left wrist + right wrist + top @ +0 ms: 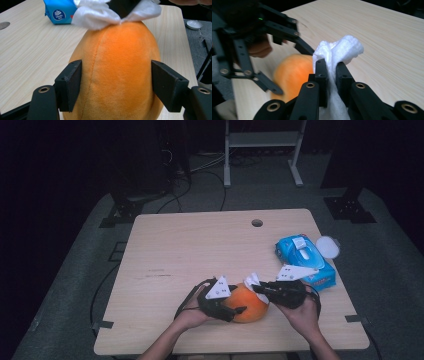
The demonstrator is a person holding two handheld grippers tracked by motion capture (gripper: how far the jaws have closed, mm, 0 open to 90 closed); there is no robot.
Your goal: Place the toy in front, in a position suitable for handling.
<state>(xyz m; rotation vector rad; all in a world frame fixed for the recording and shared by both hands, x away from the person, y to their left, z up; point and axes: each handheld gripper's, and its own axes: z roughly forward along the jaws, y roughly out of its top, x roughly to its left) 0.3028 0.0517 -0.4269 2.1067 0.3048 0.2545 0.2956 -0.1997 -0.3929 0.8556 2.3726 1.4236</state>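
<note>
Left tool (116,88) is clamping the orange plush (117,75) on the desk (200,250); right tool (331,71) is pinching a wipe (339,51) against its top. Risk: hard rubbing is likely rolling the soft plush out of the grip, or tearing the wipe.

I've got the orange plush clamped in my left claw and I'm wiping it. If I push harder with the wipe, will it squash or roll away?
The plush looks soft and seamed, so it probably dents rather than resists. Its rounded, egg-like shape could roll, but the left claw grips both sides, which should steady it. The wipe is limp and will likely bunch.
</note>
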